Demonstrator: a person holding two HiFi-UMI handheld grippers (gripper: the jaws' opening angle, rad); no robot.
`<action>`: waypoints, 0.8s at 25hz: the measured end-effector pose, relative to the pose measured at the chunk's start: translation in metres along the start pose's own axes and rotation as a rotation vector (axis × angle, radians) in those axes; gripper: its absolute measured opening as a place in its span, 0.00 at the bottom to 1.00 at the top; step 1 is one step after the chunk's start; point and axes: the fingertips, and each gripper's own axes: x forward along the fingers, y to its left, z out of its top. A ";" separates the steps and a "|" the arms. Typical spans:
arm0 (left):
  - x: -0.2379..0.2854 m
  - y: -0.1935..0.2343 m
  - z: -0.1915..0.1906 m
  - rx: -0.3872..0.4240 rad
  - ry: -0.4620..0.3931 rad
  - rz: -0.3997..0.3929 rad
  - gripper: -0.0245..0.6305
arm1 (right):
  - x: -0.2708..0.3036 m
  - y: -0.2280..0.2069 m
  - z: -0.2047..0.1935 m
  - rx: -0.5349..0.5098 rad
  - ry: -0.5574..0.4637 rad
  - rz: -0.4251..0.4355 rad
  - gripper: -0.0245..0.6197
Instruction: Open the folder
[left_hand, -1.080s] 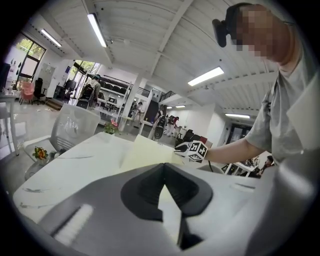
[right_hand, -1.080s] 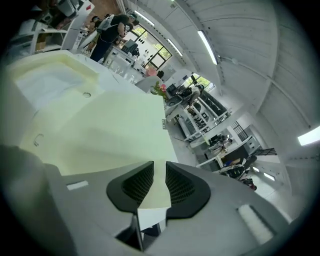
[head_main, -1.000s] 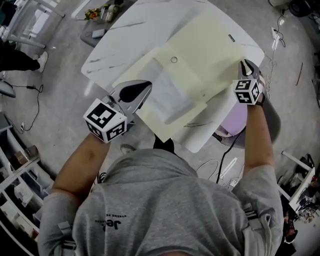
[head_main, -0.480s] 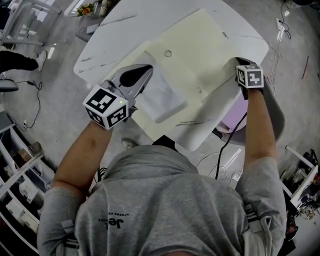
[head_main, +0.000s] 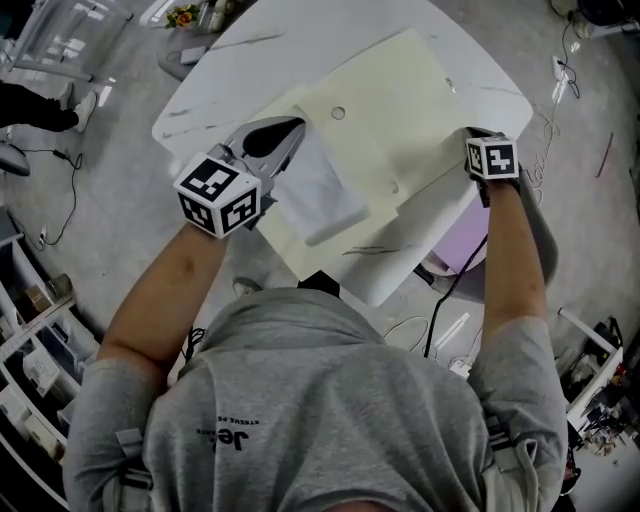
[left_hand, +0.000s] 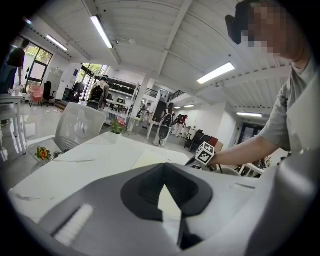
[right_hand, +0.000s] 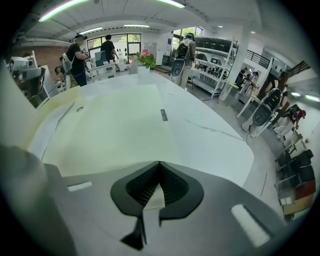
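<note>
the folder (head_main: 400, 100) is lying flat on the white marble table (head_main: 230, 70), cream-coloured and taking up most of the near half. a pale clear sleeve (head_main: 320, 190) is sitting on its left part, and a small round hole (head_main: 338, 113) is showing just above that.

the right gripper (right_hand: 159, 164) is pointing steeply down at the folder's right edge. its jaws are closed all the way, with the thin cream edge pinched at their tips. from the head view its marker cube (head_main: 492, 158) is covering those tips.

the left gripper (head_main: 295, 130) is reaching low across the folder's left side above the sleeve. its jaws are closed together with nothing gripped; only the cream sheet below is showing through the hollow behind the tips.

a purple chair seat (head_main: 462, 232) is poking out from under the table's right edge, close to the right forearm. a potted flower (right_hand: 146, 59) is standing at the table's far end, well apart from the folder. people (right_hand: 77, 57) are standing beyond it, and shelving (head_main: 30, 330) is lining the floor on the left.
</note>
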 end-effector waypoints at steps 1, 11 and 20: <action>-0.001 0.001 0.001 0.000 -0.002 0.004 0.12 | 0.000 0.000 0.001 0.001 0.000 -0.001 0.04; -0.013 0.005 0.009 0.003 -0.030 0.026 0.12 | -0.001 -0.001 0.001 0.009 0.010 -0.007 0.04; -0.016 0.009 0.016 -0.001 -0.049 0.029 0.12 | 0.000 0.000 0.003 0.020 0.012 -0.005 0.04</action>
